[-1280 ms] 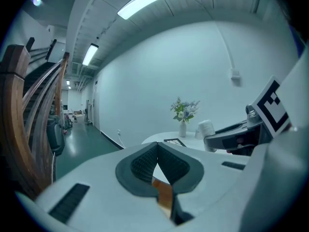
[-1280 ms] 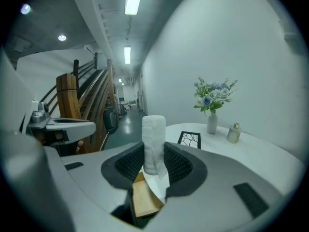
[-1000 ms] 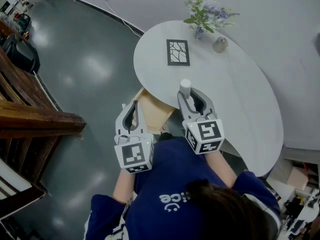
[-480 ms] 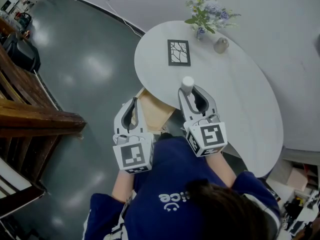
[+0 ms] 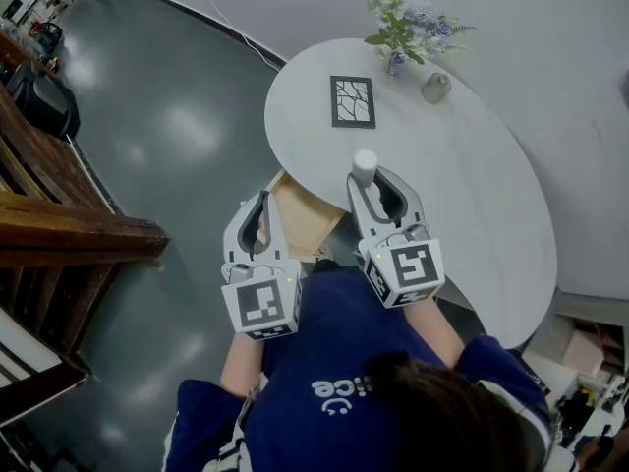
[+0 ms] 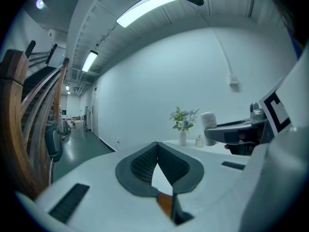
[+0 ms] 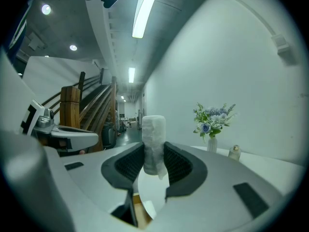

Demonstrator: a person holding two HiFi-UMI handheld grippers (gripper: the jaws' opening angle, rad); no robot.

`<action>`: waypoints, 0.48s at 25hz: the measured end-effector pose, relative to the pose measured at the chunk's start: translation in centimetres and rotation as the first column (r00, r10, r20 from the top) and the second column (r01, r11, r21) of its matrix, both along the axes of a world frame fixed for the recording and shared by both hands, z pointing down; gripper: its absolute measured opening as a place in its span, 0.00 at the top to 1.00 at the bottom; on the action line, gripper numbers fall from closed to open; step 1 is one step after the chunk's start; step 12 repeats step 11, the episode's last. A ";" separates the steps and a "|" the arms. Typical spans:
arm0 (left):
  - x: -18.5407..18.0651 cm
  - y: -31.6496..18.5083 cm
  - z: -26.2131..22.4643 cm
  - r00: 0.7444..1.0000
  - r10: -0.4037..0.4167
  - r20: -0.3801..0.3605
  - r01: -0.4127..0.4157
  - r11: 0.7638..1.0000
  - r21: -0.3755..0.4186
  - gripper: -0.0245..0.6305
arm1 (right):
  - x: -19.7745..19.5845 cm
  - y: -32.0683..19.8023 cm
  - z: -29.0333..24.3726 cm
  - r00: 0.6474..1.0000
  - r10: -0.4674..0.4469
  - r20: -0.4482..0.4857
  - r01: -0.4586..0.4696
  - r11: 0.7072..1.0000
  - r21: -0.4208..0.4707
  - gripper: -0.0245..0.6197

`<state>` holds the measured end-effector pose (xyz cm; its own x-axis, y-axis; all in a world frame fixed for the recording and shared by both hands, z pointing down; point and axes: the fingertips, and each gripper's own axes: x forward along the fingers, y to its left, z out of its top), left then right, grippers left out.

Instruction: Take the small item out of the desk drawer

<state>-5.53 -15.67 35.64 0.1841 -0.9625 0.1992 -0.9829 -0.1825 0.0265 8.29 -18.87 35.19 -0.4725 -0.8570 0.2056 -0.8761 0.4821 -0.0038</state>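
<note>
A small white cylinder (image 5: 365, 168) stands upright between the pads of my right gripper (image 5: 367, 178), which is shut on it above the near edge of the round white table (image 5: 472, 175). In the right gripper view the cylinder (image 7: 153, 143) rises between the ribbed pads. The wooden drawer (image 5: 300, 216) stands pulled out from under the table's near-left rim. My left gripper (image 5: 259, 207) hovers at the drawer's left side with its pads together and nothing in them; in its own view the left gripper (image 6: 158, 163) shows the jaws meeting at the tips.
On the table lie a dark framed picture (image 5: 352, 101), a vase of flowers (image 5: 398, 32) and a small jar (image 5: 435, 88). A wooden staircase (image 5: 59, 214) rises at the left over grey floor. The person's blue sleeve and body fill the bottom of the head view.
The right gripper with the white cylinder has stayed almost still, shifting only slightly. The left gripper has not visibly moved.
</note>
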 end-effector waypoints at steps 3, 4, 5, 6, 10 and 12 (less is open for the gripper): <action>0.0 0.0 0.1 1.000 -0.003 -0.001 0.003 1.000 -0.004 0.96 | 0.0 0.0 0.1 1.000 -0.003 0.000 0.003 1.000 -0.002 0.75; 0.0 0.0 0.1 1.000 -0.003 -0.001 0.003 1.000 -0.005 0.96 | 0.0 0.0 0.1 1.000 -0.003 0.002 0.003 1.000 -0.004 0.75; 0.0 0.0 0.1 1.000 -0.004 -0.002 0.004 1.000 -0.005 0.96 | 0.0 0.0 0.1 1.000 -0.003 0.004 0.003 1.000 -0.006 0.75; 0.1 0.0 0.1 1.000 -0.004 -0.002 0.004 1.000 -0.004 0.96 | 0.0 0.1 0.2 1.000 -0.003 0.006 0.003 1.000 -0.006 0.75; 0.1 0.1 0.2 1.000 -0.006 -0.001 0.006 1.000 -0.004 0.96 | 0.0 0.2 0.3 1.000 -0.006 -0.006 0.006 1.000 0.001 0.75; 0.1 0.2 0.3 1.000 -0.007 0.000 0.007 1.000 -0.004 0.96 | 0.0 0.2 0.3 1.000 -0.006 -0.008 0.006 1.000 0.002 0.75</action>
